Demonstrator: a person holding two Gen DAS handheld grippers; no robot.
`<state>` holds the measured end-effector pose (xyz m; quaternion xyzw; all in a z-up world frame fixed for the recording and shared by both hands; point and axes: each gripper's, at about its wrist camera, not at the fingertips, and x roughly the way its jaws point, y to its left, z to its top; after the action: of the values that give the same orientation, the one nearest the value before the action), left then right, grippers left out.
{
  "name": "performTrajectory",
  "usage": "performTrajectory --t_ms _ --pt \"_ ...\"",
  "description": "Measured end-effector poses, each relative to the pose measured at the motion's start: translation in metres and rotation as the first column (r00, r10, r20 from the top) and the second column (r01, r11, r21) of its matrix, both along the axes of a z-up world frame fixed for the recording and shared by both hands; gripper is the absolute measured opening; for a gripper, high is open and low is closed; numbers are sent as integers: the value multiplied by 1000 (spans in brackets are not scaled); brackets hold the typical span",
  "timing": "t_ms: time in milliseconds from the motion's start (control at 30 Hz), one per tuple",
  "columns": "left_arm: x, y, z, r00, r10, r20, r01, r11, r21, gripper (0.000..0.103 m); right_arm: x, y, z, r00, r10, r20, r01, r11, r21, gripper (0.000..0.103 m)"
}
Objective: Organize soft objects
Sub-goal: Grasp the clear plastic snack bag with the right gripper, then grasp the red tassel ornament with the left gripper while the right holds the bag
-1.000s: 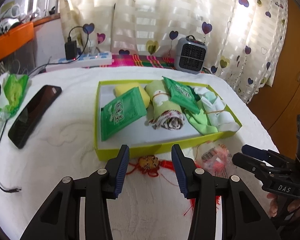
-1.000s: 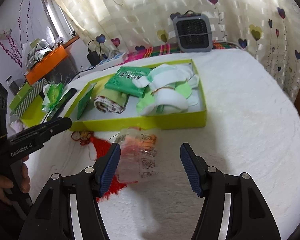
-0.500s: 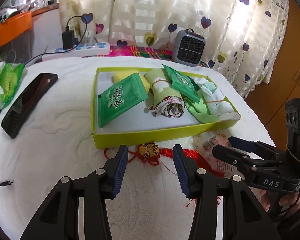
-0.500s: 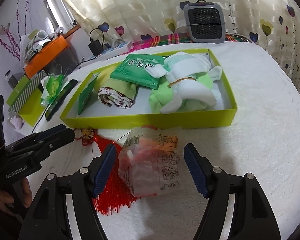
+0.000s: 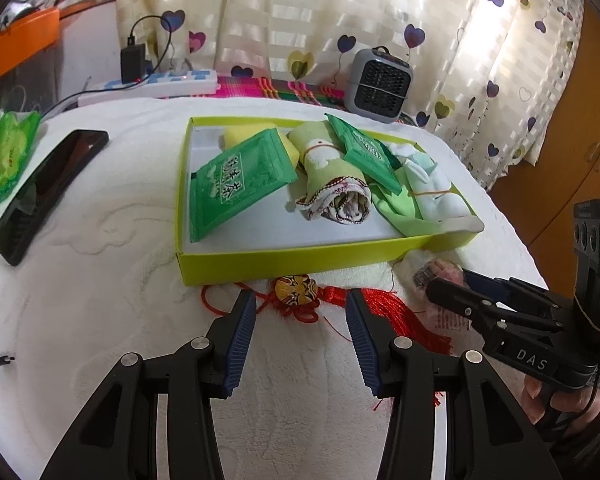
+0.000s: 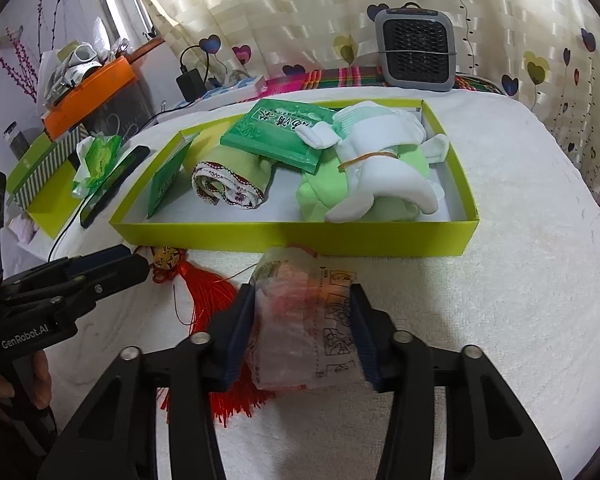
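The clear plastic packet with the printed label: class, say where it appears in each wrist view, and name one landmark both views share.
Left wrist view: the clear plastic packet lies at right of centre, partly hidden behind the right claw.
Right wrist view: it fills the lower centre, between the right claw's fingers.
Shared landmark: the yellow-green box, just beyond the packet in both.

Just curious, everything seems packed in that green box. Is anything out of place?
Yes: a red tassel charm and a clear plastic packet lie outside the green box, on the white cover.
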<state>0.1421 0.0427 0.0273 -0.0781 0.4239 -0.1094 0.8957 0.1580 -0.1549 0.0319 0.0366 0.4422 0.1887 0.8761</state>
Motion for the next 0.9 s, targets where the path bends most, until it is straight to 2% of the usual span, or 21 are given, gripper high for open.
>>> performTrajectory --t_ms 167,400,533,700,800,900 --pt "2 -3 -3 1000 -10 -19 10 1000 -1 46 -4 -6 2 1000 -6 9 6 1000 17 37" --pt "5 -13 -6 998 -48 -28 49 999 20 46 -10 -19 9 999 -40 32 39 998 42 36" --pt "10 -21 -11 996 -70 -56 73 997 40 54 -14 -27 12 997 -61 45 59 997 40 36" --pt "14 -23 -8 999 -19 -30 22 996 90 58 -18 -33 13 996 -72 52 70 996 47 36" --pt "18 -21 -10 999 11 -45 -7 995 97 58 -19 -34 12 996 -72 51 69 996 55 36" --pt "23 -22 -14 996 56 -62 -47 990 135 58 -18 -34 11 997 -67 48 64 996 65 36"
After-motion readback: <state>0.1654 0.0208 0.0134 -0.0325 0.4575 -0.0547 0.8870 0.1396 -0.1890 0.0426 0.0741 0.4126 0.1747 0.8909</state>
